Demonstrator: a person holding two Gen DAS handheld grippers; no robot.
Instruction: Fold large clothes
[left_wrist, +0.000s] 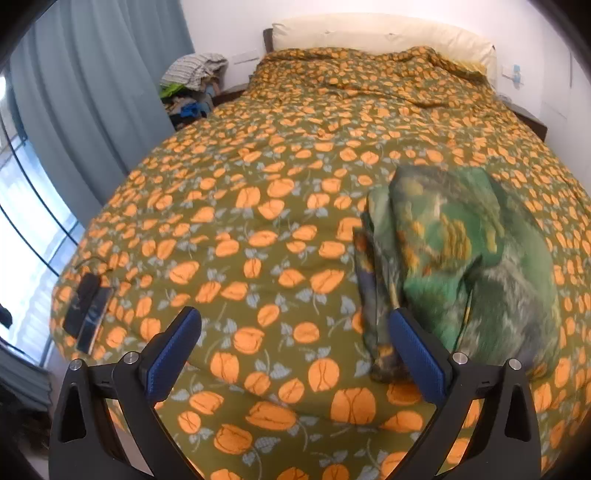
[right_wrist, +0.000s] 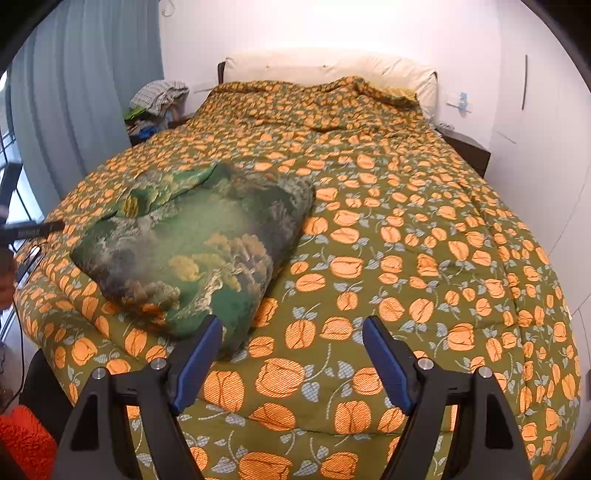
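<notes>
Curtain (left_wrist: 92, 96): grey-blue, hanging along the left wall beside the window.

Clothes pile (left_wrist: 192, 85): heaped by the bed's far left corner, a striped piece on top.

Dark flat device (left_wrist: 86, 314): with a cable, at the near left edge of the bed.

Left gripper (left_wrist: 295, 328): jaws spread wide, holding nothing, above the near edge of the bed.

Quilt (right_wrist: 406, 240): olive with orange flowers, covering the whole bed.

Folded garment (right_wrist: 192, 251): green, landscape print, a thick bundle lying on the quilt toward the near left corner in the right wrist view; blurred in the left wrist view.

Right gripper (right_wrist: 291, 332): jaws spread, empty, its left finger (right_wrist: 195, 365) just beside the bundle's near edge.

Pillow (right_wrist: 332, 68): cream, along the headboard.
</notes>
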